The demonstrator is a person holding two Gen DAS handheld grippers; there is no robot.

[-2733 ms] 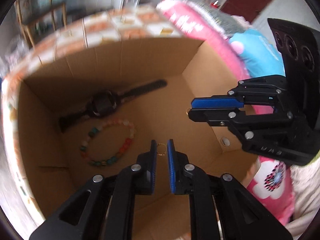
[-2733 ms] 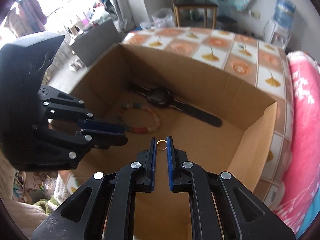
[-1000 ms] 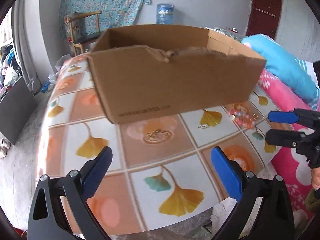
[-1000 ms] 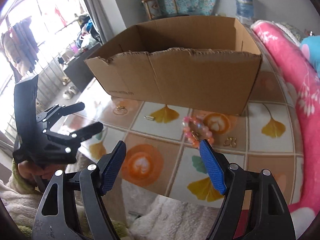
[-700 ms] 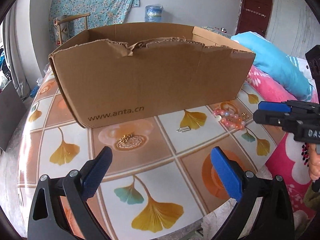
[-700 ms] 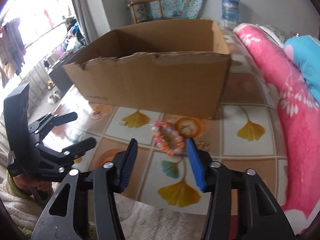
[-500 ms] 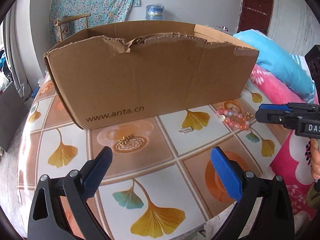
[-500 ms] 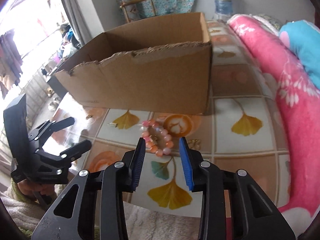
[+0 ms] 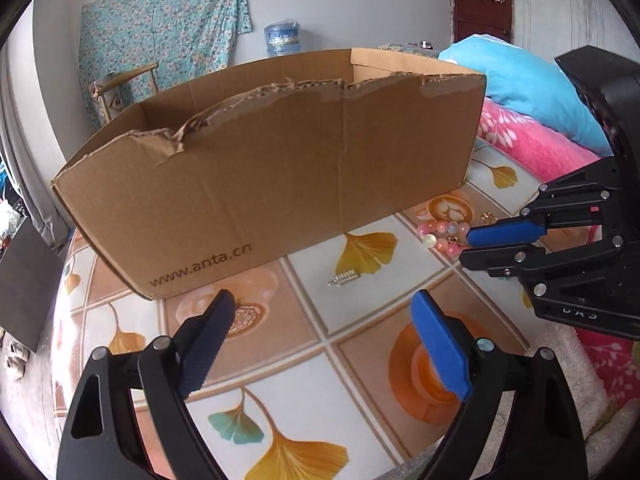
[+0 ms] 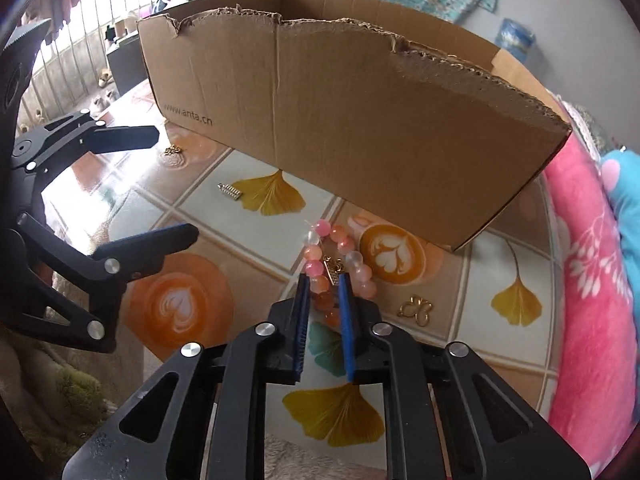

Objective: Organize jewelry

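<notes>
A pink and orange bead bracelet (image 10: 338, 258) lies on the tiled tabletop in front of the cardboard box (image 10: 340, 120). My right gripper (image 10: 324, 280) is down at it, jaws narrowed around its near beads and a small gold charm (image 10: 334, 268); it also shows in the left wrist view (image 9: 476, 246), with the bracelet (image 9: 442, 236) beyond it. My left gripper (image 9: 320, 320) is wide open and empty above the table. A small silver clasp (image 9: 345, 279), a gold chain (image 10: 173, 150) and a gold butterfly piece (image 10: 416, 309) lie on the table.
The box (image 9: 280, 168) has a torn front rim and stands across the table's middle. A pink blanket (image 10: 592, 280) and blue pillow (image 9: 520, 80) lie to the right. The table's front edge is close below both grippers.
Both grippers left the box and came down in front of it. The right gripper let go of the gold ring, opened, then narrowed around the bracelet. The left gripper opened wide.
</notes>
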